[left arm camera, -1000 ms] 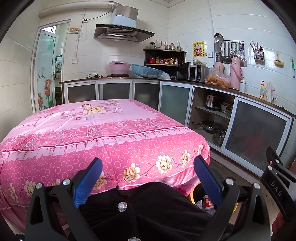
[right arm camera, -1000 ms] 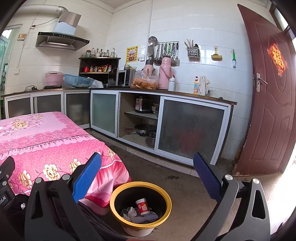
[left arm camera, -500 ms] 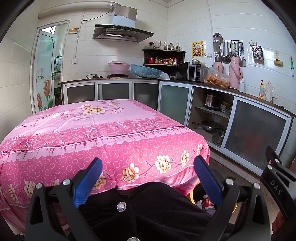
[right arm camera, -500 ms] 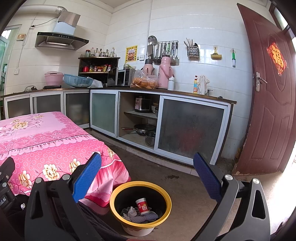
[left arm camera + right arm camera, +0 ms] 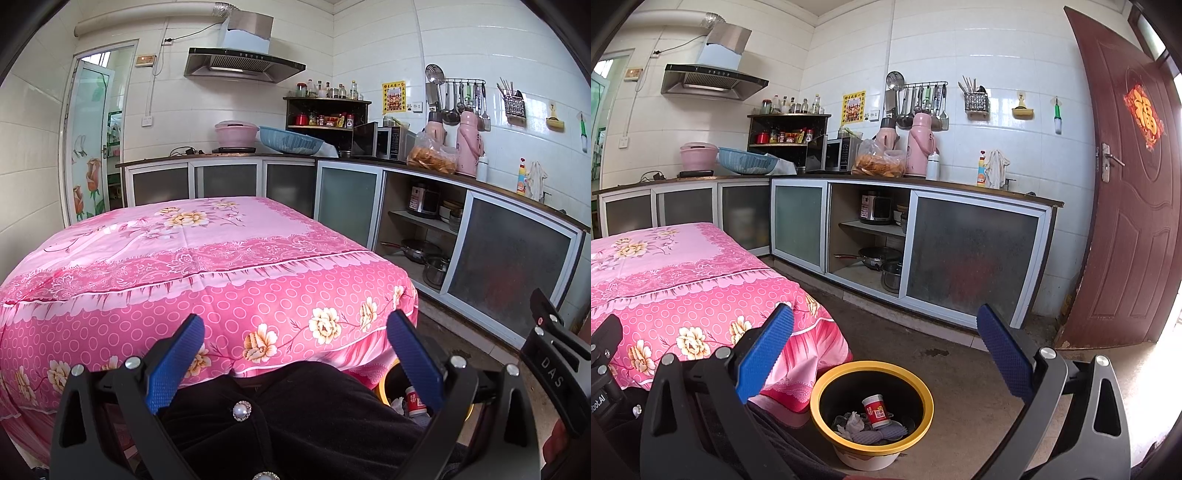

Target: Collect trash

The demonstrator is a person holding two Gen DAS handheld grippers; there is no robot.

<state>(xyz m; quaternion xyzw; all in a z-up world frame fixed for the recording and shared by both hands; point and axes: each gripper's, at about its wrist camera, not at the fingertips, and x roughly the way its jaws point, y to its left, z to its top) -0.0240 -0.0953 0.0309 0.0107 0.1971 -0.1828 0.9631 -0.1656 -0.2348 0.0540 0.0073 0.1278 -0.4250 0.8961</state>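
Note:
A yellow-rimmed trash bin [image 5: 925,391] stands on the floor by the table's corner. It holds a red and white paper cup [image 5: 874,410], crumpled paper and other scraps. A sliver of the bin [image 5: 383,389] shows in the left wrist view. My right gripper [image 5: 885,326] is open and empty, above and just behind the bin. My left gripper [image 5: 295,332] is open and empty, facing the pink floral tablecloth [image 5: 192,254], low by a black garment. No trash shows on the tablecloth.
Kitchen counters with frosted cabinet doors [image 5: 971,251] run along the back and right walls. An open cupboard [image 5: 871,240] holds pots and a cooker. A brown door [image 5: 1126,206] stands at the right. Bare concrete floor [image 5: 960,354] lies between table and cabinets.

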